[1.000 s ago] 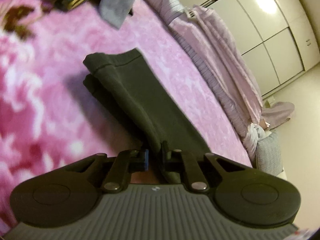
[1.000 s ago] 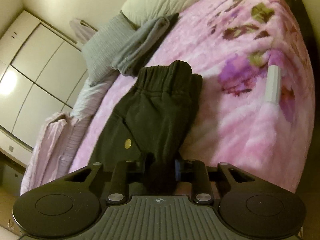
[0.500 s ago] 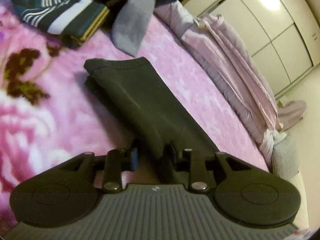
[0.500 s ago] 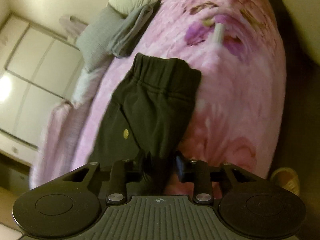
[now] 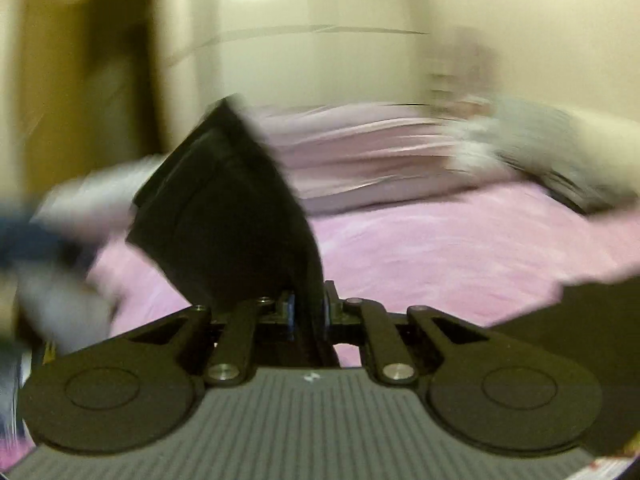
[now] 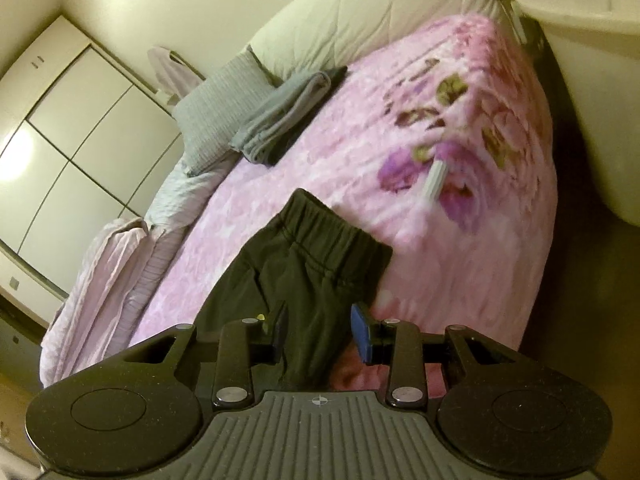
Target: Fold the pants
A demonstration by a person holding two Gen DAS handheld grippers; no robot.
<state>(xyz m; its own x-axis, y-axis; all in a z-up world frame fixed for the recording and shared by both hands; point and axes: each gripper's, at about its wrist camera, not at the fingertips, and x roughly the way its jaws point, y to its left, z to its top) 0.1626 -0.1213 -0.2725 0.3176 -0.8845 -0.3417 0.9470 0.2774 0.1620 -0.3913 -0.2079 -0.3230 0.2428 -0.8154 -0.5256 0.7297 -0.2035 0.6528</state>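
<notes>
In the left wrist view, which is heavily blurred, the left tool (image 5: 308,312) sits at the bottom centre of the frame with its jaws closing, and the frame shows them pinched tight on a fold of the dark pants (image 5: 224,216). From the jaws the cloth rises toward the upper left of the frame as a broad dark flap, lifted clear of the pink blanket (image 5: 440,248) behind it. A pale lilac quilt (image 5: 368,152) lies bunched along the far edge of the bed, and a grey pillow (image 5: 552,148) smears across the right side. White wardrobe doors (image 5: 304,40) fill the top of the frame, with a bright glare on them.

In the right wrist view, the right tool (image 6: 320,334) is at the lower centre, its two blue pads (image 6: 362,332) standing apart. The waistband end of the pants (image 6: 316,256) lies between them, but the right pad is clear of the cloth with pink blanket (image 6: 340,148) showing in the gap, so this tool is released. The gathered waistband points toward the middle of the frame, and the garment rests on the bed. A folded grey garment (image 6: 288,116) lies further up the blanket, beside a grey pillow (image 6: 216,112). A small white object (image 6: 434,178) lies on the floral print at right of centre; what it is cannot be told.
</notes>
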